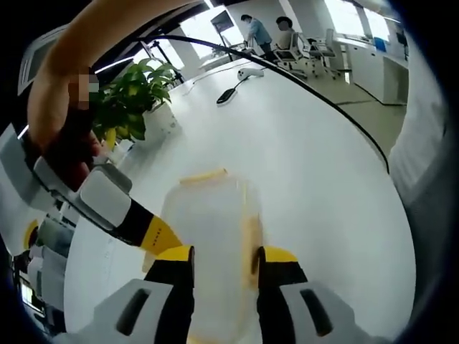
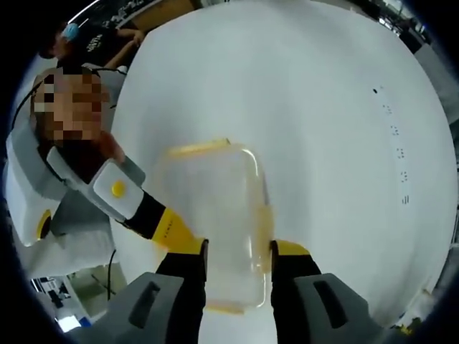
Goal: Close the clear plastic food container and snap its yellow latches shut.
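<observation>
The white table (image 1: 301, 158) spreads wide, with the clear plastic container (image 1: 211, 236) lying flat on it, lid on, yellow latches (image 1: 204, 176) at its edges. In the left gripper view, the left gripper (image 1: 226, 261) has its 2 jaws apart, straddling the container. In the right gripper view, the right gripper (image 2: 238, 256) likewise stands apart around the container (image 2: 219, 215). A potted plant (image 1: 136, 100) sits at the table's far edge.
</observation>
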`<move>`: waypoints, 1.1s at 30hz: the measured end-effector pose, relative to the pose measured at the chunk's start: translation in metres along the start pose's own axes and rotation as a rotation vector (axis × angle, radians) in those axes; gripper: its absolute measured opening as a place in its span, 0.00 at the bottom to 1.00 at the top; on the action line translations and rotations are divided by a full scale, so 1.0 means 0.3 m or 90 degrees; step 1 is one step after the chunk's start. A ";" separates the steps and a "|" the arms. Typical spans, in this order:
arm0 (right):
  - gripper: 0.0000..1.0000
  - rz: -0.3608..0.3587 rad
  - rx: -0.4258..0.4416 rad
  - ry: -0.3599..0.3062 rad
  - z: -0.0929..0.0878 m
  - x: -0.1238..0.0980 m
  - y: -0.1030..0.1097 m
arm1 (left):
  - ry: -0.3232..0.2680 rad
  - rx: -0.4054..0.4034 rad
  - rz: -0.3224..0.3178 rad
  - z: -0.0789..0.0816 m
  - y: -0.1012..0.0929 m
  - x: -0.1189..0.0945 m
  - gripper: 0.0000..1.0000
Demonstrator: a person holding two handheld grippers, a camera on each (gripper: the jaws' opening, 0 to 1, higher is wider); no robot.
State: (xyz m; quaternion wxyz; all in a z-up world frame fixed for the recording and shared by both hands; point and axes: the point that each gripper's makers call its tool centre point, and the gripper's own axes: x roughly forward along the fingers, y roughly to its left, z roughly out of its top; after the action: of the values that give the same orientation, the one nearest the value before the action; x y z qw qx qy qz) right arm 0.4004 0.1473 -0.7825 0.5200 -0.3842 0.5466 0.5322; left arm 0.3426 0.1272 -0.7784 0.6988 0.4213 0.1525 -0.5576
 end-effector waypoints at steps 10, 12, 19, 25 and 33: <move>0.32 -0.001 0.000 -0.002 0.007 -0.003 -0.022 | 0.001 0.017 0.013 0.002 0.003 0.002 0.25; 0.32 -0.001 0.001 -0.002 0.006 -0.003 -0.026 | 0.000 0.018 0.013 0.001 0.002 0.003 0.25; 0.31 0.021 0.012 -0.012 -0.002 -0.001 -0.010 | 0.002 0.020 0.016 -0.001 0.002 0.003 0.26; 0.31 0.043 0.004 -0.003 -0.005 0.003 0.002 | 0.004 0.023 0.017 -0.001 0.002 0.005 0.26; 0.30 0.087 -0.007 -0.006 -0.032 0.022 0.010 | 0.008 0.027 0.026 -0.005 0.002 0.012 0.26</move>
State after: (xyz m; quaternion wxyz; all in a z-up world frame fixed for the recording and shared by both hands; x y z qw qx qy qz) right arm 0.3949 0.1392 -0.7894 0.4825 -0.3464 0.5661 0.5716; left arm 0.3446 0.1260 -0.7814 0.7001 0.4426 0.1367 -0.5434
